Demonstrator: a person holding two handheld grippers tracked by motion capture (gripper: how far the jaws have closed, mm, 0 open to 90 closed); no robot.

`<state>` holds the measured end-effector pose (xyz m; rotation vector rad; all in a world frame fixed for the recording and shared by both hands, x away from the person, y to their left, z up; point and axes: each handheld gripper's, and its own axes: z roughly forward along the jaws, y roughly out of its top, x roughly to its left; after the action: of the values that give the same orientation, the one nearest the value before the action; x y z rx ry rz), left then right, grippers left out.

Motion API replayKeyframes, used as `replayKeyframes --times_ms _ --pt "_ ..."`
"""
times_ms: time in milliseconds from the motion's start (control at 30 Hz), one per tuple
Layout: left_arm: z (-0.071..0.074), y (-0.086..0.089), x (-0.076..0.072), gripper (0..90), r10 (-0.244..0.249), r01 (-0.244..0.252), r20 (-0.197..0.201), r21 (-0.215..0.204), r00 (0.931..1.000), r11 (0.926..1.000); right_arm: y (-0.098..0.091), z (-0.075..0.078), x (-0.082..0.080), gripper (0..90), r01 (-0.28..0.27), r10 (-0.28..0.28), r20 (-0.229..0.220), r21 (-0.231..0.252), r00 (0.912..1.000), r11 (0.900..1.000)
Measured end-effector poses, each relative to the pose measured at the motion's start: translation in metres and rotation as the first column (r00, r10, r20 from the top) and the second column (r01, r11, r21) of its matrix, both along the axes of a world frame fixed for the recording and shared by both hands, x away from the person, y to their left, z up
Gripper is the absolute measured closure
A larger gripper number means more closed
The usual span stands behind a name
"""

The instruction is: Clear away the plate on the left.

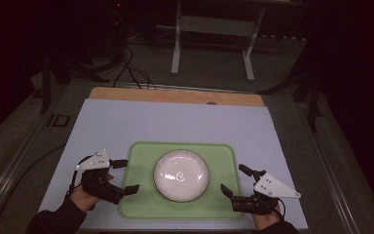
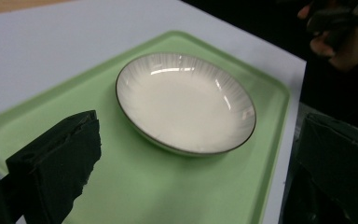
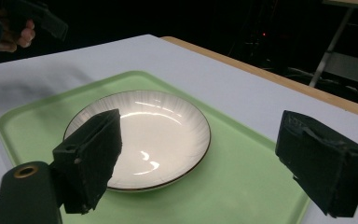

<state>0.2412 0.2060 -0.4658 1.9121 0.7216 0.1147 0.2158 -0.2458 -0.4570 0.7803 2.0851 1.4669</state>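
We see the left gripper (image 1: 125,176) held with its two black jaws spread wide apart, nothing between them; one jaw reaches over the left edge of the green tray (image 1: 141,204), the other hangs just outside that edge. The right gripper (image 1: 236,179) stands likewise parted and empty at the tray's right edge, one jaw tip over the rim, the other farther out over the pale tabletop (image 1: 126,122). Each is held in a hand (image 1: 83,197) with a dark sleeve, and each carries a grey three-cornered plate on top.

Between the two grippers, touched by neither, lies the white ribbed plate (image 1: 181,175). It sits flat and upright on the tray, its hollow facing up. Being round, it has no long axis and points no particular way; a thin dark line runs round its rim. In the left gripper view the plate (image 2: 185,102) lies ahead of the jaws, on the tray (image 2: 168,191). In the right gripper view the plate (image 3: 140,137) is partly hidden behind one jaw, and the tray (image 3: 242,177) spreads between the jaws.

The tray's long axis runs from one gripper to the other. Beyond it the table ends in a wooden strip (image 1: 175,95).
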Motion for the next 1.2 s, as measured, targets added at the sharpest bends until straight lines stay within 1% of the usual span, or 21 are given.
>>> replayKeyframes --times_ms 200,300,400,433,533,600,633,700,767,867,933,967,1067,1200 --pt "-0.012 0.007 0.001 0.0 0.028 -0.028 -0.015 -0.003 0.9995 0.9996 0.000 -0.001 0.001 14.2 -0.006 0.006 -0.008 -0.001 1.0000 1.0000" --pt "-0.018 0.010 0.002 0.0 0.045 -0.045 0.001 0.010 0.9990 0.9990 0.000 -0.001 0.001 14.2 -0.008 0.008 -0.012 -0.002 0.9999 1.0000" --pt "-0.021 0.014 0.005 0.0 0.057 -0.058 -0.015 -0.019 0.9982 0.9982 0.000 -0.001 0.001 14.2 -0.007 0.007 -0.010 -0.002 0.9999 1.0000" --pt "-0.022 0.015 0.005 0.0 0.059 -0.059 -0.015 -0.025 0.9982 0.9979 0.000 -0.001 0.001 14.2 -0.006 0.006 -0.012 -0.002 0.9999 1.0000" --pt "-0.023 0.016 0.005 0.0 0.071 -0.071 -0.005 -0.032 0.9975 0.9970 0.000 -0.002 0.002 14.2 -0.004 0.004 -0.015 -0.003 0.9999 1.0000" --pt "-0.023 0.017 0.005 0.0 0.079 -0.079 0.003 -0.029 0.9968 0.9964 0.000 -0.002 0.002 14.2 -0.003 0.003 -0.015 -0.004 0.9999 1.0000" --pt "-0.023 0.017 0.004 0.0 0.083 -0.082 0.013 -0.032 0.9965 0.9961 0.000 -0.002 0.002 14.2 -0.002 0.002 -0.014 -0.004 0.9999 1.0000" --pt "-0.023 0.017 0.003 0.0 0.083 -0.083 0.017 -0.024 0.9964 0.9963 -0.001 -0.002 0.002 14.2 0.001 -0.001 -0.013 -0.007 0.9999 1.0000" --pt "-0.022 0.017 0.002 0.0 0.088 -0.087 0.030 -0.030 0.9956 0.9957 -0.001 -0.002 0.002 14.2 0.003 -0.004 -0.012 -0.010 0.9999 0.9999" --pt "-0.023 0.017 0.003 0.0 0.089 -0.088 0.025 -0.039 0.9958 0.9954 -0.002 -0.003 0.003 14.2 0.009 -0.009 -0.015 -0.009 0.9999 0.9999" --pt "-0.024 0.017 0.003 0.0 0.085 -0.085 0.016 -0.033 0.9962 0.9959 -0.002 -0.003 0.003 14.3 0.010 -0.010 -0.017 -0.010 0.9998 0.9999" --pt "-0.024 0.015 0.003 0.0 0.080 -0.080 0.017 -0.027 0.9966 0.9965 -0.002 -0.003 0.003 14.2 0.009 -0.010 -0.019 -0.010 0.9998 0.9999" --pt "-0.024 0.015 0.003 0.0 0.072 -0.071 0.017 -0.032 0.9973 0.9969 -0.003 -0.003 0.004 14.3 0.006 -0.007 -0.022 -0.010 0.9997 0.9999" --pt "-0.025 0.013 0.003 0.0 0.069 -0.069 0.020 -0.024 0.9974 0.9974 -0.003 -0.004 0.005 14.3 0.005 -0.005 -0.028 -0.004 0.9996 1.0000"
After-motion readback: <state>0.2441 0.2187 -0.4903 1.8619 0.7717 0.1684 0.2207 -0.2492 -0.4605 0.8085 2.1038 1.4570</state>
